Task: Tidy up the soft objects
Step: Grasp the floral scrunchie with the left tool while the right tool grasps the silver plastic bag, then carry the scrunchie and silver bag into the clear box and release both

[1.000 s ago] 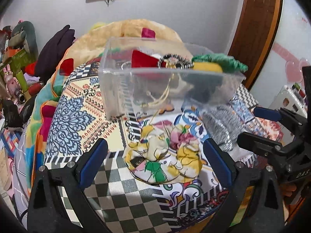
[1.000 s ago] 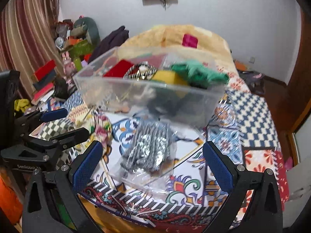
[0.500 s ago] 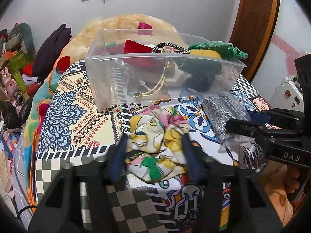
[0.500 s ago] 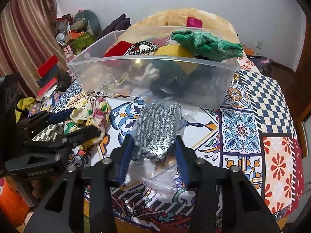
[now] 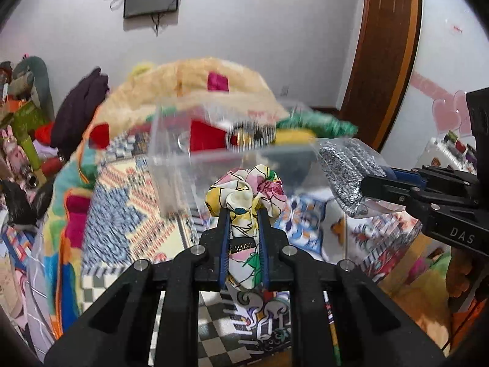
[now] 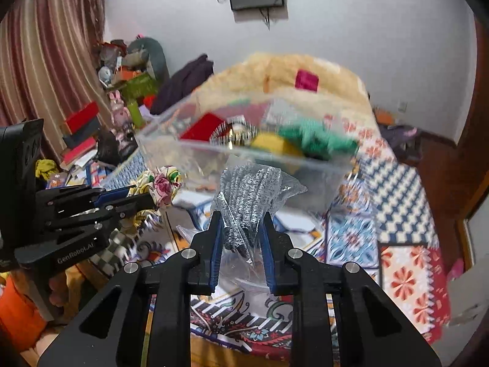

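My left gripper (image 5: pixel 243 214) is shut on a floral scrunchie (image 5: pixel 244 192) and holds it lifted above the bed, just in front of the clear plastic bin (image 5: pixel 171 159). My right gripper (image 6: pixel 240 217) is shut on a clear bag of grey speckled fabric (image 6: pixel 250 189), also lifted in front of the bin (image 6: pixel 195 153). The bin holds a red cloth (image 6: pixel 201 127), a yellow item (image 6: pixel 269 143), a green knit piece (image 6: pixel 314 136) and a beaded band. The bag also shows in the left wrist view (image 5: pixel 345 165); the scrunchie shows in the right wrist view (image 6: pixel 162 185).
The bin stands on a bed with a patterned patchwork cover (image 6: pixel 397 189). A large tan plush (image 5: pixel 195 82) lies behind the bin. Clutter of toys and books (image 6: pixel 91 128) sits at the left by a striped curtain. A wooden door frame (image 5: pixel 388 55) is at right.
Both grippers closed from wide open onto their items and lifted them off the bed cover toward the bin.
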`<action>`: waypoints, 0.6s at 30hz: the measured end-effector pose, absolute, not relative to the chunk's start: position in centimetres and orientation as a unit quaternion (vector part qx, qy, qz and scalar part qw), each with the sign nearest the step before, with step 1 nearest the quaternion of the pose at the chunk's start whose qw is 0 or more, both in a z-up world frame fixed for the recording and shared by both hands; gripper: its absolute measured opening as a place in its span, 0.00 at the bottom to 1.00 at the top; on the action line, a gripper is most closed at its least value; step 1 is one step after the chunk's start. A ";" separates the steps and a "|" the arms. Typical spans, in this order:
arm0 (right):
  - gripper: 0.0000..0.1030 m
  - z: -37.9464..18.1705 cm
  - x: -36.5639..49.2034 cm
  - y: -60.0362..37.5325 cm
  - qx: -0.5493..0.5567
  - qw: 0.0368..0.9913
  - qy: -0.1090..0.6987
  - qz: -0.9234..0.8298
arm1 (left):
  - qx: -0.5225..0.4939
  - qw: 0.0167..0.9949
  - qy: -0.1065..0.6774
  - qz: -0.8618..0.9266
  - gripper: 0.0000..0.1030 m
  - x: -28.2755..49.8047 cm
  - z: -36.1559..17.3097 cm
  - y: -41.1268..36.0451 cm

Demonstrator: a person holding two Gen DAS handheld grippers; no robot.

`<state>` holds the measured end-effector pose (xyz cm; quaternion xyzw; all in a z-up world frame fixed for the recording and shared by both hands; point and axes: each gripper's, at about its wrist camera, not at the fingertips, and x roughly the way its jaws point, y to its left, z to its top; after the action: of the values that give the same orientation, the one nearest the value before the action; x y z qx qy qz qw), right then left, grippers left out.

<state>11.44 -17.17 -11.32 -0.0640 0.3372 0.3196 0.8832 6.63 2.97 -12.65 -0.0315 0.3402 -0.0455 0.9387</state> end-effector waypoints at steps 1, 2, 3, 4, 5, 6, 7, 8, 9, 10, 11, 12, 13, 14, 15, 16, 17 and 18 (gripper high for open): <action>0.21 -10.6 11.3 -17.3 -0.063 0.887 0.327 0.319 | -0.032 0.941 0.333 -0.046 0.16 6.5 -12.0 3.0; 0.21 -10.1 11.3 -17.3 -0.063 0.890 0.320 0.318 | -0.033 0.944 0.326 -0.047 0.16 6.5 -11.4 3.0; 0.21 -9.5 11.4 -17.3 -0.063 0.894 0.312 0.316 | -0.034 0.947 0.317 -0.048 0.16 6.5 -10.5 3.1; 0.21 -9.0 11.4 -17.3 -0.062 0.897 0.304 0.315 | -0.035 0.949 0.311 -0.048 0.16 6.6 -10.0 3.1; 0.21 -8.4 11.4 -17.4 -0.063 0.900 0.296 0.313 | -0.035 0.951 0.304 -0.049 0.16 6.7 -9.4 3.3; 0.21 -7.9 11.5 -17.3 -0.063 0.904 0.289 0.311 | -0.036 0.953 0.295 -0.049 0.16 6.9 -8.7 3.3; 0.21 -7.5 11.6 -17.3 -0.058 0.908 0.279 0.306 | -0.038 0.955 0.290 -0.050 0.16 7.1 -8.2 3.3; 0.21 -7.0 11.8 -17.3 -0.056 0.911 0.272 0.304 | -0.040 0.956 0.287 -0.051 0.16 7.5 -7.7 3.4; 0.21 -6.7 12.0 -17.3 -0.052 0.914 0.266 0.303 | -0.042 0.957 0.282 -0.053 0.16 7.9 -7.2 3.4; 0.21 -6.2 12.4 -17.3 -0.048 0.916 0.260 0.302 | -0.042 0.958 0.278 -0.054 0.16 8.3 -6.7 3.4; 0.21 -6.0 12.5 -17.2 -0.047 0.918 0.256 0.301 | -0.041 0.959 0.274 -0.053 0.16 8.7 -6.4 3.4; 0.21 -5.7 12.7 -17.1 -0.045 0.920 0.250 0.299 | -0.039 0.961 0.270 -0.051 0.16 8.9 -6.1 3.2; 0.21 -5.4 13.0 -17.0 -0.044 0.922 0.246 0.297 | -0.036 0.962 0.267 -0.049 0.16 9.1 -5.9 3.2; 0.21 -5.2 13.4 -16.9 -0.042 0.924 0.241 0.295 | -0.033 0.963 0.264 -0.045 0.16 9.5 -5.7 3.2; 0.21 -5.0 13.7 -16.8 -0.039 0.925 0.237 0.294 | -0.029 0.964 0.260 -0.040 0.16 9.9 -5.6 3.2; 0.21 -4.9 14.2 -16.6 -0.035 0.926 0.235 0.293 | -0.029 0.965 0.258 -0.039 0.16 10.3 -5.5 3.1; 0.21 -4.8 14.9 -16.4 -0.028 0.926 0.235 0.293 | -0.030 0.965 0.258 -0.037 0.16 10.9 -5.5 3.2; 0.21 -4.8 15.2 -16.3 -0.024 0.926 0.235 0.294 | -0.031 0.965 0.259 -0.036 0.16 11.2 -5.6 3.2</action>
<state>15.24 -16.32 -4.79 -0.0241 0.2351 0.2936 0.9263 11.19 3.20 -5.57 -0.0307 0.2592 -0.0360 0.9647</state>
